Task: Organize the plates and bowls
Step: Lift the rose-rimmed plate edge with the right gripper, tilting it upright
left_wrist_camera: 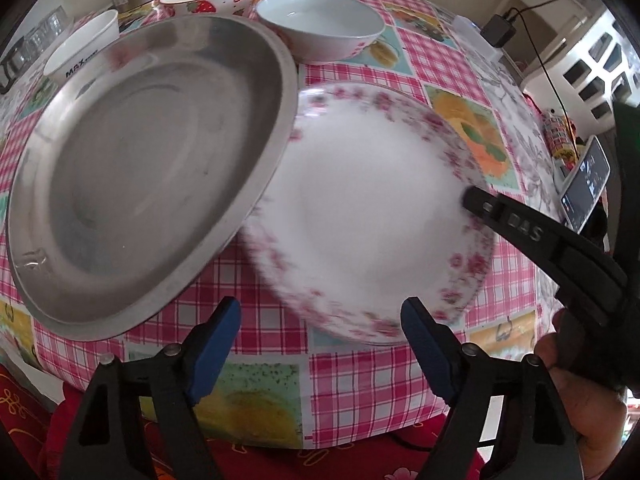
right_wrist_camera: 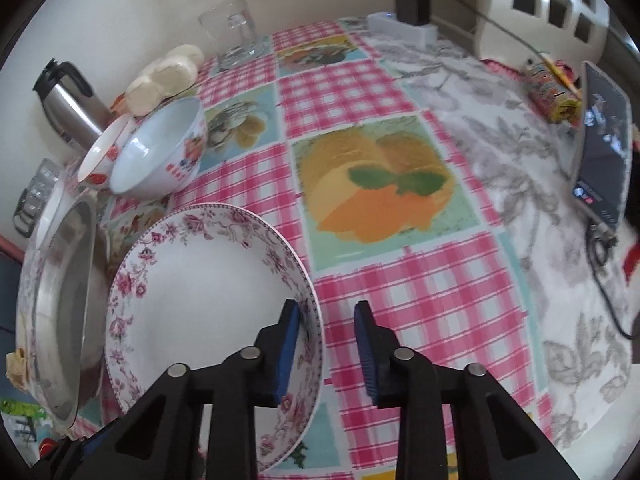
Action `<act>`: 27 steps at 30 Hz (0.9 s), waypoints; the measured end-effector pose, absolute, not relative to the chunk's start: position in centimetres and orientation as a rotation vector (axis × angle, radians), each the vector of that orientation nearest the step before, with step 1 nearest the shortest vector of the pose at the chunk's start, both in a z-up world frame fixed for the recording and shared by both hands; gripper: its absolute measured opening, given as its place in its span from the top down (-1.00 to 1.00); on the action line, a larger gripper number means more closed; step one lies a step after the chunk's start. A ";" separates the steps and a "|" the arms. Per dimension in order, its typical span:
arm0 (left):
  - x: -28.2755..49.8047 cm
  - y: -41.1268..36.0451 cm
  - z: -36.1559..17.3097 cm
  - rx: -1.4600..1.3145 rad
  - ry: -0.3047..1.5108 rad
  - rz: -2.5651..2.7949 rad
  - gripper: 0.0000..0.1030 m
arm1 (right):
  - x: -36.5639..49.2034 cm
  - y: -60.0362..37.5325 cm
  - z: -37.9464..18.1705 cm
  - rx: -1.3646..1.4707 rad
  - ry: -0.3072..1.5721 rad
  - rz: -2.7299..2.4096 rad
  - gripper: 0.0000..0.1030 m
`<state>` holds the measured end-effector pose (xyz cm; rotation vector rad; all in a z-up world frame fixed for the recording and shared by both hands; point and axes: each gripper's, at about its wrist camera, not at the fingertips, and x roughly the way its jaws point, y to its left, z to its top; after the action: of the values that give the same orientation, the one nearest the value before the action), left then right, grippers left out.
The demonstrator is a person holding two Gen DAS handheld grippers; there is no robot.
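Floral-rimmed plate (right_wrist_camera: 200, 292) lay on the tabletop (right_wrist_camera: 400, 300) just beside the steel plate (left_wrist_camera: 148, 168), its three o'clock rim between the narrowed right tongs (right_wrist_camera: 326, 352), not visibly pinched, while the left tongs (left_wrist_camera: 320, 344) hung spread at its six o'clock edge.

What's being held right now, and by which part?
Nothing is gripped. The right hand-held gripper straddles the floral plate at its rim, one pad inside and the outer pad clear of it. The left hand-held gripper is open and empty.
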<state>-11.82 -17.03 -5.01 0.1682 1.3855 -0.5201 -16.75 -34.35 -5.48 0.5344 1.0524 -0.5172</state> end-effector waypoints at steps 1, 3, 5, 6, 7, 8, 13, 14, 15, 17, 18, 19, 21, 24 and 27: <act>-11.7 -17.0 -5.0 0.160 1.387 -0.519 -0.61 | -17.1 -34.8 -5.5 0.547 1.047 -0.534 0.48; -11.6 -16.9 -5.0 0.144 1.387 -0.519 -0.61 | -17.9 -35.7 -5.7 0.598 1.033 -0.552 0.48; -11.6 -17.2 -5.1 0.144 1.387 -0.527 -0.61 | -18.5 -36.4 -5.8 0.635 1.019 -0.574 0.48; -11.6 -17.6 -5.1 0.146 1.387 -0.531 -0.55 | -18.7 -36.6 -5.8 0.637 1.016 -0.590 0.48; -11.6 -17.7 -5.1 0.148 1.384 -0.535 -0.35 | -18.8 -36.7 -5.8 0.634 1.016 -0.600 0.48; -11.5 -17.9 -5.2 0.147 1.388 -0.545 -0.28 | -18.9 -36.8 -5.7 0.630 1.017 -0.612 0.48; -10.9 -18.6 -5.7 0.120 1.396 -0.550 -0.06 | -19.4 -37.3 -6.0 0.658 1.013 -0.606 0.48; -10.7 -18.9 -5.7 0.123 1.394 -0.549 -0.04 | -19.4 -37.4 -6.0 0.661 1.011 -0.604 0.48; -10.6 -19.1 -5.8 0.128 1.395 -0.545 0.02 | -19.6 -37.4 -6.0 0.662 1.010 -0.603 0.48; -10.2 -19.3 -6.3 0.132 1.404 -0.535 0.15 | -19.6 -37.3 -6.1 0.670 1.006 -0.597 0.48; -10.0 -19.6 -6.5 0.133 1.400 -0.530 0.22 | -19.7 -37.4 -6.1 0.677 1.004 -0.593 0.48; -10.0 -19.7 -6.5 0.134 1.386 -0.528 0.26 | -19.7 -37.4 -6.2 0.685 1.001 -0.587 0.48; -9.9 -20.0 -6.7 0.142 1.381 -0.537 0.39 | -19.8 -37.5 -6.2 0.700 0.995 -0.580 0.48; -9.8 -20.2 -6.7 0.155 1.361 -0.535 0.44 | -19.6 -37.8 -6.4 0.713 0.991 -0.572 0.48; -9.5 -20.1 -6.8 0.144 1.350 -0.536 0.45 | -19.6 -38.0 -6.5 0.722 0.986 -0.568 0.48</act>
<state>-9.47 -20.11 -6.78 0.1443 1.3499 -0.5365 -19.56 -37.95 -6.54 0.7219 0.9859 -0.5684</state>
